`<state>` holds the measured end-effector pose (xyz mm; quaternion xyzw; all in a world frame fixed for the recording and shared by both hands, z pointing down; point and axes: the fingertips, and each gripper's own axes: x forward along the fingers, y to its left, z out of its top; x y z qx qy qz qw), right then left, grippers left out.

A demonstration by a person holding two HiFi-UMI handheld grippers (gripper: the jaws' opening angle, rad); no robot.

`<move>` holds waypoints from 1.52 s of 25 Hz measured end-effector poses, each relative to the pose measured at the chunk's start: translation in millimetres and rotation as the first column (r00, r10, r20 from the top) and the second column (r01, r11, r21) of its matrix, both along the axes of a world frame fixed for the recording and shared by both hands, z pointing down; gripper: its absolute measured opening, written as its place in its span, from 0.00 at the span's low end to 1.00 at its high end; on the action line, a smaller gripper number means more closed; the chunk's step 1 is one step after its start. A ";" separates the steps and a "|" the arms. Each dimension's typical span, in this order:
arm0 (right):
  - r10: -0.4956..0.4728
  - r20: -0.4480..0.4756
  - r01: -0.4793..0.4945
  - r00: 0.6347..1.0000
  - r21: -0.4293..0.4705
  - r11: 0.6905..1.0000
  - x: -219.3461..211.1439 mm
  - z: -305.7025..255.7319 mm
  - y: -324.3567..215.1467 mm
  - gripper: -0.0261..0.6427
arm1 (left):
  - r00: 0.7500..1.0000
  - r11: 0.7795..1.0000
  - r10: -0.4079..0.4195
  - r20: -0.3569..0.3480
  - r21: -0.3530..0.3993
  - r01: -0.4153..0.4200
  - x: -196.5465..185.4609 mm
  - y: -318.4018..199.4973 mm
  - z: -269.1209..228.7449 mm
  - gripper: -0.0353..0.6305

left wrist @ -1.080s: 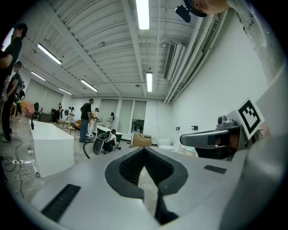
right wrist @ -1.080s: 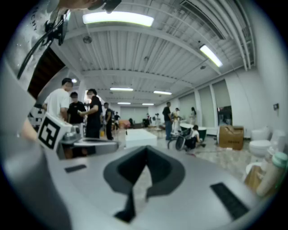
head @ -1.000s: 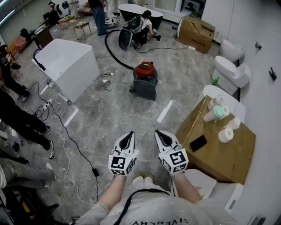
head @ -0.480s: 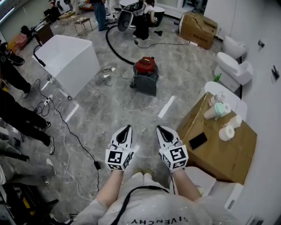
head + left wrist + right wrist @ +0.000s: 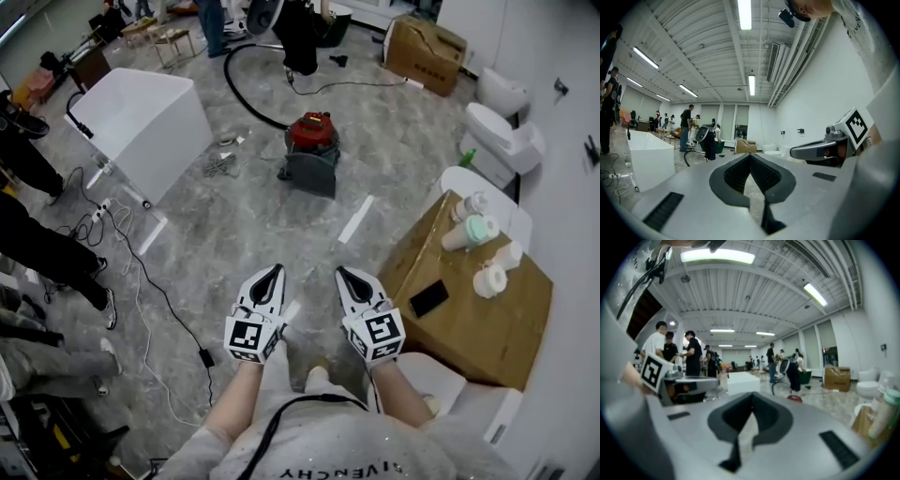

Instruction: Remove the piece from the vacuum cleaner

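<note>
Bare floor [image 5: 272, 225] ahead; cardboard box [image 5: 469, 309] crowds right.

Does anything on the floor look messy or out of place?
Loose scraps lie on the floor between the white tub and the red vacuum cleaner, and a black cable trails across the floor.

Floor [image 5: 244, 234]: grey marbled stone or tile, smooth, with a dull sheen.
Vacuum cleaner [image 5: 310, 150]: glossy red top, plastic I'd guess from this far off; the grey body is matt.
Cardboard box [image 5: 469, 323]: brown paper board, matt.
Tub [image 5: 155, 127]: white, smooth, glossy.
My left gripper [image 5: 266, 278] and right gripper [image 5: 349, 276]: matt light-grey plastic shells.
My pads [image 5: 764, 176]: dark, ribbed, matt, rubbery-looking.
</note>
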<state>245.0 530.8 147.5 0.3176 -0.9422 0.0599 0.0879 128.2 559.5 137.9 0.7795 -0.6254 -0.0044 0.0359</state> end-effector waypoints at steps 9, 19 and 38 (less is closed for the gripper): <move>0.034 0.049 -0.034 0.998 -0.002 0.999 -62.9 -6.0 -28.4 0.06 | 0.994 0.994 0.110 -0.016 -0.017 -0.110 -57.7 -57.3 2.5 0.09; 0.103 0.046 -0.103 0.994 -0.009 0.995 -137.6 -3.0 -76.5 0.06 | 0.982 0.982 0.189 -0.024 -0.012 -0.189 -131.4 -113.3 2.2 0.09; 0.153 0.005 -0.153 0.988 -0.053 0.987 -175.5 20.2 -140.0 0.06 | 0.940 0.941 0.331 -0.081 -0.038 -0.335 -156.0 -185.5 20.5 0.09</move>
